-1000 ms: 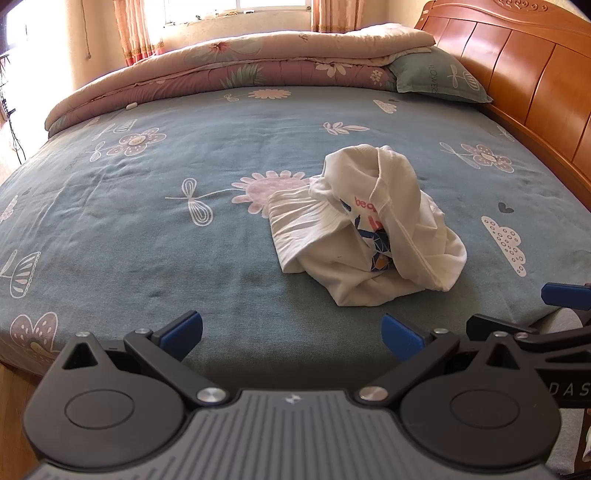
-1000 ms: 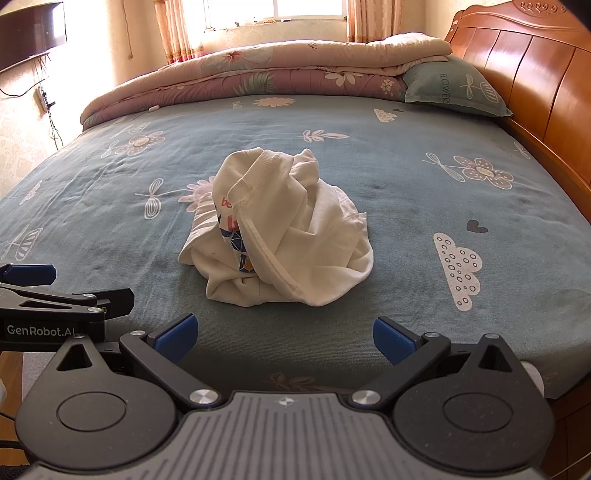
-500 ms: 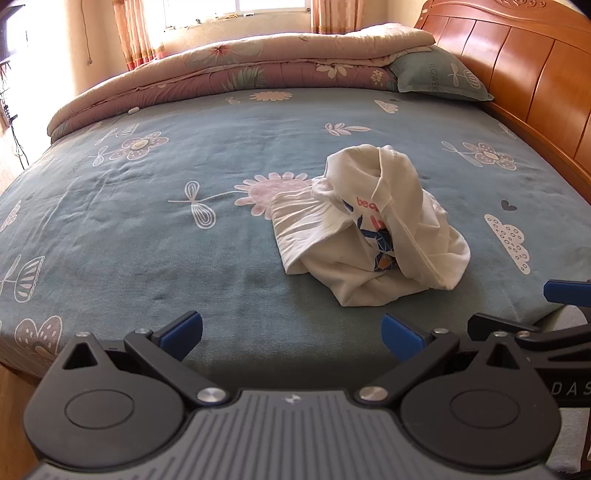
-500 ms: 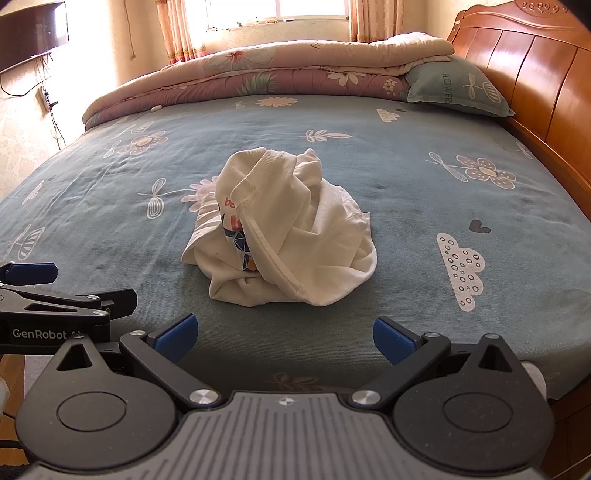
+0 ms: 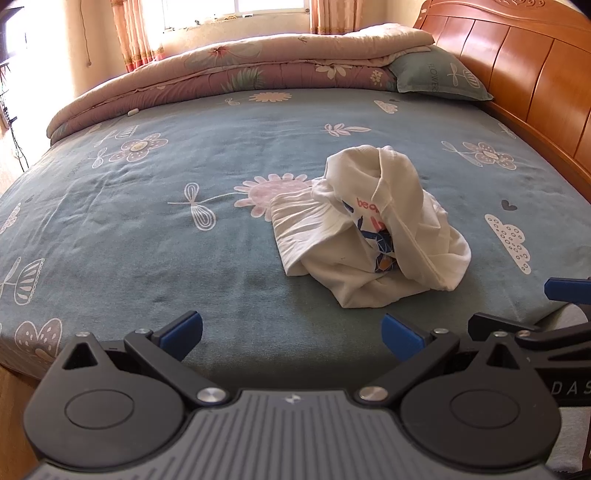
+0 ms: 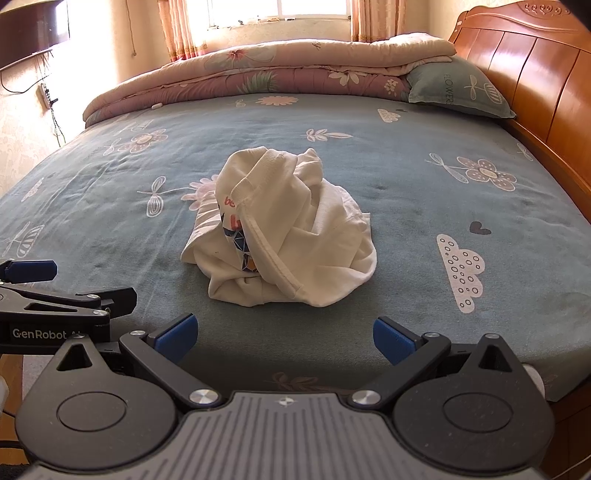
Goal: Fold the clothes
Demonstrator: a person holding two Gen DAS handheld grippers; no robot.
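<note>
Left gripper (image 5: 291, 334): nearest item in the left wrist view; blue-padded fingers spread wide, nothing between them, held over the near edge of the bed.

Right gripper (image 6: 282, 338): nearest item in the right wrist view; fingers likewise spread wide and empty, also at the near edge. The two tools sit side by side; each shows at the margin of the other's view.

Bed sheet (image 5: 147, 221): blue-grey with printed flowers, clouds and hearts; begins just beyond both sets of fingertips and runs to the far wall.

White garment (image 6: 284, 236): one crumpled heap resting on the sheet, apart from both grippers. Lies ahead and to the right of the left gripper, almost straight ahead of the right gripper. Ribbed collar band on top; a printed patch in red, blue and orange shows in a fold on its left flank. Unfolded.

Pillow (image 6: 458, 90): grey-green, far right beyond the garment, against the headboard.

Headboard (image 6: 535, 70): orange-brown wood, along the right side.

Quilt (image 6: 258, 70): pink floral, folded in a long roll across the far end of the bed.

Window with curtains (image 6: 277, 9): on the far wall, brightly lit.
</note>
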